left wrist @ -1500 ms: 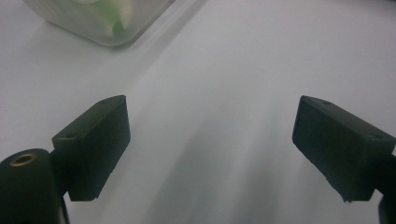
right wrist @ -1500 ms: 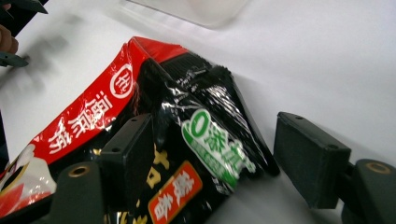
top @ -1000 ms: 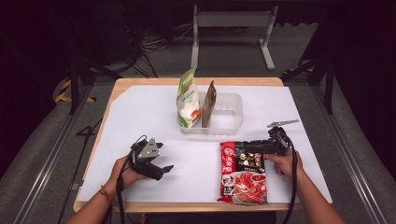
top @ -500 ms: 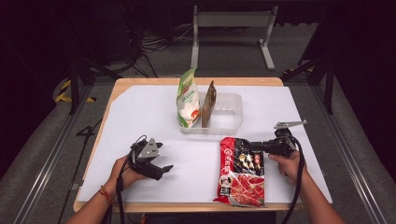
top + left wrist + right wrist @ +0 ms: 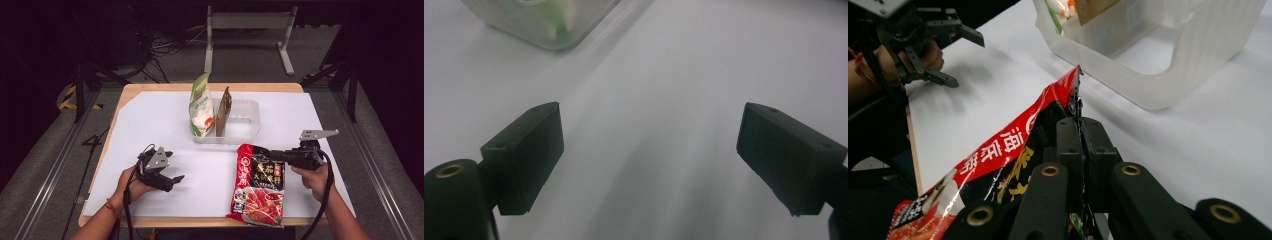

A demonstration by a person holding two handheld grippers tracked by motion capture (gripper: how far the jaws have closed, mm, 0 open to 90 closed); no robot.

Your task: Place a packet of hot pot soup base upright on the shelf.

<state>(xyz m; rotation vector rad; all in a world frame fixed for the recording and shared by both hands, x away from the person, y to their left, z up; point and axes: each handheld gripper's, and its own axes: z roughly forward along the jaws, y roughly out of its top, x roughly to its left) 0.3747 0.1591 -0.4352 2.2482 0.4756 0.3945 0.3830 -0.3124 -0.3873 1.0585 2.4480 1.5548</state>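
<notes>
A red and black food packet (image 5: 260,185) lies on the white sheet at the front right, its far end lifted. My right gripper (image 5: 274,154) is shut on that far upper edge; its jaws have just closed on it. In the right gripper view the two jaws of my right gripper (image 5: 1080,125) pinch the packet (image 5: 1013,145) by its top seam, with the corner sticking up between them. My left gripper (image 5: 174,183) rests open at the front left with nothing in it. In the left gripper view the left gripper (image 5: 651,130) has bare white sheet between its jaws.
A clear plastic bin (image 5: 245,125) stands mid-table, holding an upright green and white bag (image 5: 201,107) and a brown packet (image 5: 223,112); its right half is free. The bin (image 5: 1168,75) is just beyond the lifted packet. The white sheet (image 5: 150,130) covers a wooden table.
My right gripper has closed on the red packet's far edge and risen, lifting that end off the sheet. The left gripper has stayed where it was.
</notes>
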